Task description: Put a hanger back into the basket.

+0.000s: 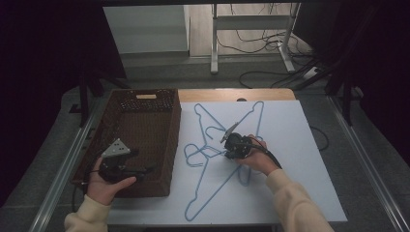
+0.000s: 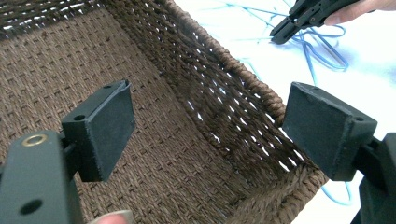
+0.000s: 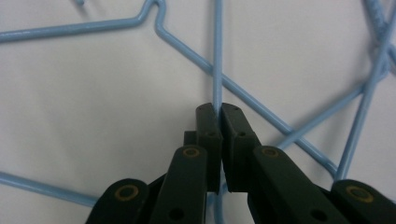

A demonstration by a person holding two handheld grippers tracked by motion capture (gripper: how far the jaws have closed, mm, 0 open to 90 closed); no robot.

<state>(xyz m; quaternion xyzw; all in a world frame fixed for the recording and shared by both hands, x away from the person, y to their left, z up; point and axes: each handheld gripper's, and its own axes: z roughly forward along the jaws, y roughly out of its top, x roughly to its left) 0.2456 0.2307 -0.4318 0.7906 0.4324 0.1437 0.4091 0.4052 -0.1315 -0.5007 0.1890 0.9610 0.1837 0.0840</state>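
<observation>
High view, nearest first: two cream sleeves come in from the bottom edge, and the left hand (image 1: 109,186) holds the left gripper (image 1: 145,170) low over the near end of the brown wicker basket (image 1: 167,145), its grey three-cornered plate (image 1: 116,149) on top. Left gripper view looks into that basket (image 2: 243,79): the two black pads (image 2: 109,128) stand wide apart with nothing between them, above the bare woven floor and close to the inner side wall, whose rim lies between this gripper and the white sheet. Just beyond the basket wall, the right hand (image 1: 258,157) rests on the white sheet (image 1: 309,183) and holds the right gripper (image 1: 227,135) down among a loose tangle of light blue wire hangers (image 1: 205,193). Right gripper view shows its jaws closed on one thin blue wire (image 3: 217,56) that runs straight away from the tips, while other hanger wires cross under and beside it, one bent arm (image 3: 187,49) passing diagonally behind the held wire. The hangers overlap one another, hooks bunched near the basket side, and long arms spread toward the near and far edges of the sheet. Farther off, the wooden table edge (image 1: 227,94) shows past the sheet, and beyond it lie a grey floor, white frame legs (image 1: 214,43) and loose black cables (image 1: 261,46)
</observation>
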